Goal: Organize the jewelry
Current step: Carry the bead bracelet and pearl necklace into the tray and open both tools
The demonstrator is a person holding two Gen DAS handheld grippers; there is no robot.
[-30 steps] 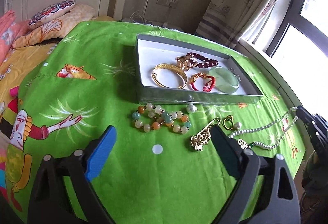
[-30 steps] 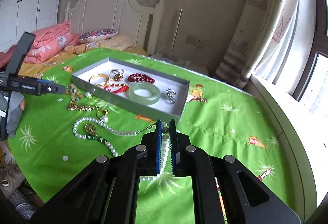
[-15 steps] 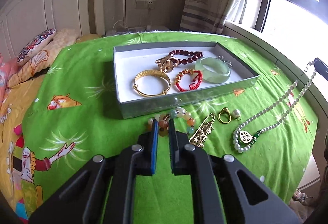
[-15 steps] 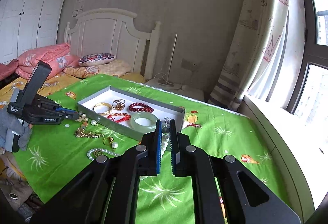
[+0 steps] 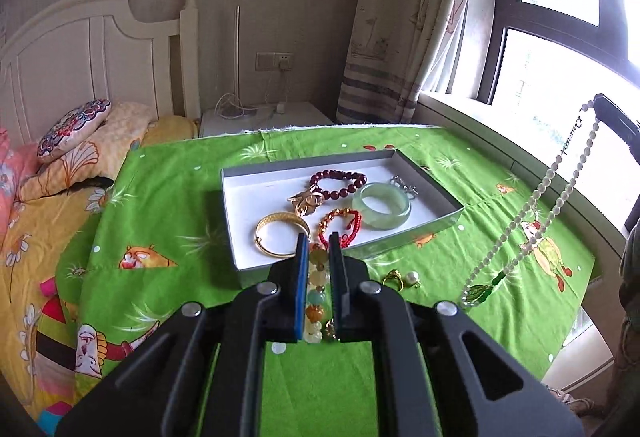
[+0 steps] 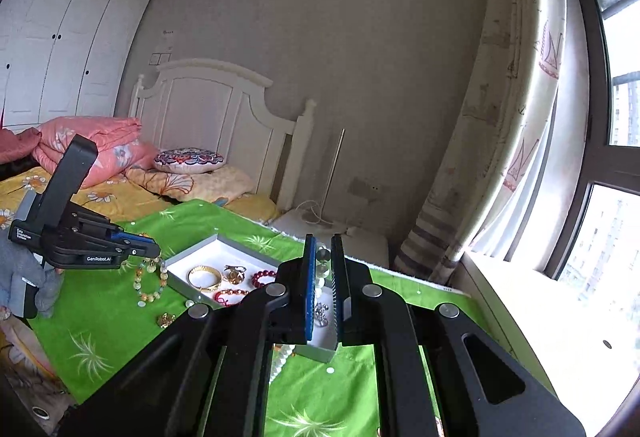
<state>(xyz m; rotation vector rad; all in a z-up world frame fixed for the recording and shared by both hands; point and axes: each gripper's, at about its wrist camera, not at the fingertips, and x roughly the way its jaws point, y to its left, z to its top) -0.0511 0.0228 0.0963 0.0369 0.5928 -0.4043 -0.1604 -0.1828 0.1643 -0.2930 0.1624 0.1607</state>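
A grey jewelry box (image 5: 232, 205) with a white floor sits on the green cloth. It holds a gold bangle (image 5: 282, 232), a dark red bead bracelet (image 5: 338, 183), a red string bracelet (image 5: 340, 227), a jade bangle (image 5: 381, 205) and small pieces. My left gripper (image 5: 319, 249) is shut on a multicoloured bead bracelet (image 5: 316, 297), lifted near the box's front edge; the bracelet hangs from it in the right wrist view (image 6: 150, 279). My right gripper (image 6: 321, 249) is shut on a pearl necklace (image 5: 552, 197), which hangs high at the right with a green pendant (image 5: 478, 291).
A gold ring with a pearl (image 5: 400, 279) lies on the cloth in front of the box, and a gold brooch (image 6: 166, 319) beside it. A bed with pillows (image 5: 72, 129) is at the left. A window sill (image 5: 500, 141) and curtain are at the right.
My left gripper closed on the bead bracelet and lifted it off the cloth. My right gripper raised the pearl necklace until it hung clear of the table.
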